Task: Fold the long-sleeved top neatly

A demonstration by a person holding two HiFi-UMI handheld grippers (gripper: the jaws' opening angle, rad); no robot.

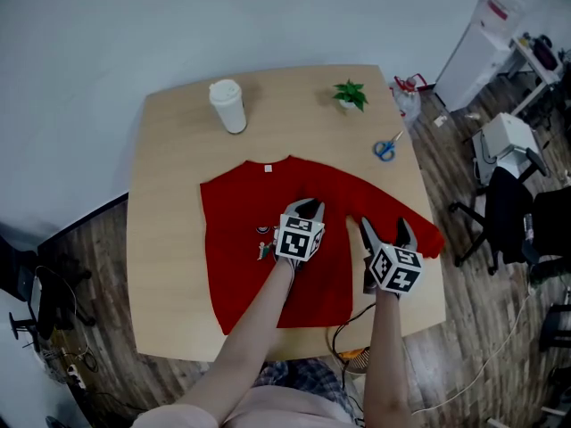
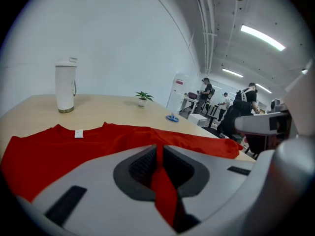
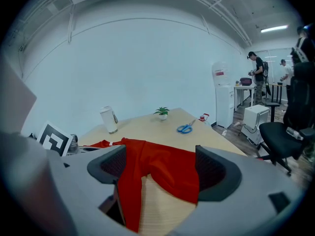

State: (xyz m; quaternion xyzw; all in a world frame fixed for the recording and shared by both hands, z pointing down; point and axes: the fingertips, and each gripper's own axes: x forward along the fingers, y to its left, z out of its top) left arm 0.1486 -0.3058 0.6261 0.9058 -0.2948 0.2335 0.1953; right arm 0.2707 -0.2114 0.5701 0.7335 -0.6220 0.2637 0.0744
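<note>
Head view: a red long-sleeved top [image 1: 236, 239] lies spread on the wooden table [image 1: 169, 150], one sleeve [image 1: 352, 193] reaching toward the table's right edge.
The left gripper [image 1: 305, 205] is pinched tight on a raised fold of cloth near mid-chest. The right gripper [image 1: 385, 228] stands with its jaws apart, the sleeve lying loose between them, unpressed. The fabric looks light, soft and limp, likely to sag and crease wherever unsupported, so the cuff or a sleeve seam seems the soundest hold.
</note>
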